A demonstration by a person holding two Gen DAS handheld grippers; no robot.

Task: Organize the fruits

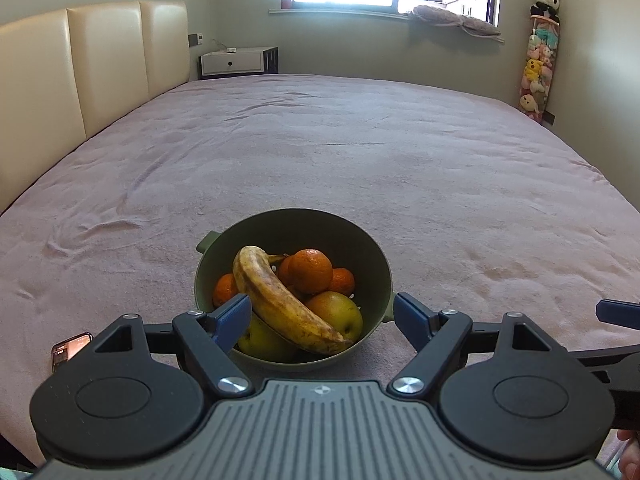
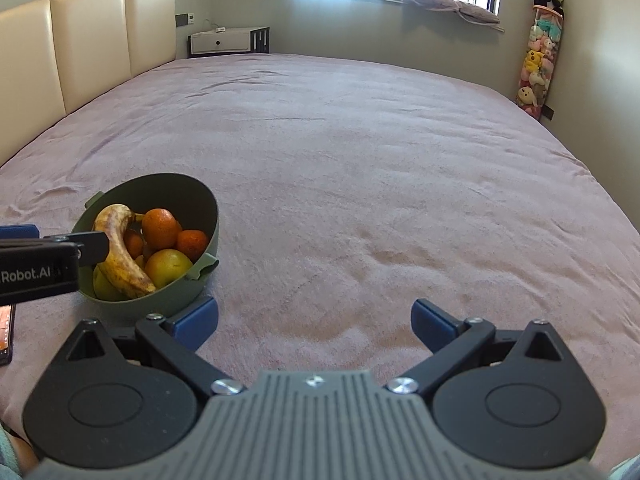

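Note:
A green bowl (image 1: 296, 228) (image 2: 168, 188) rests on the pink bed cover. It holds a spotted banana (image 1: 280, 300) (image 2: 118, 256), several oranges (image 1: 310, 270) (image 2: 160, 228) and yellow-green apples (image 1: 340, 312) (image 2: 168, 266). My left gripper (image 1: 322, 316) is open above the bowl's near side, its left blue pad (image 1: 232, 318) over the rim beside the banana, its right pad (image 1: 412, 314) outside the rim. My right gripper (image 2: 314, 320) is open over bare cover, just right of the bowl, holding nothing.
A phone (image 1: 70, 350) (image 2: 6, 332) lies on the cover left of the bowl. The bed (image 1: 320, 152) stretches far ahead, with a cream headboard (image 1: 80, 68) at left, a nightstand (image 1: 236, 62) behind and a column of plush toys (image 1: 538, 68) at the right wall.

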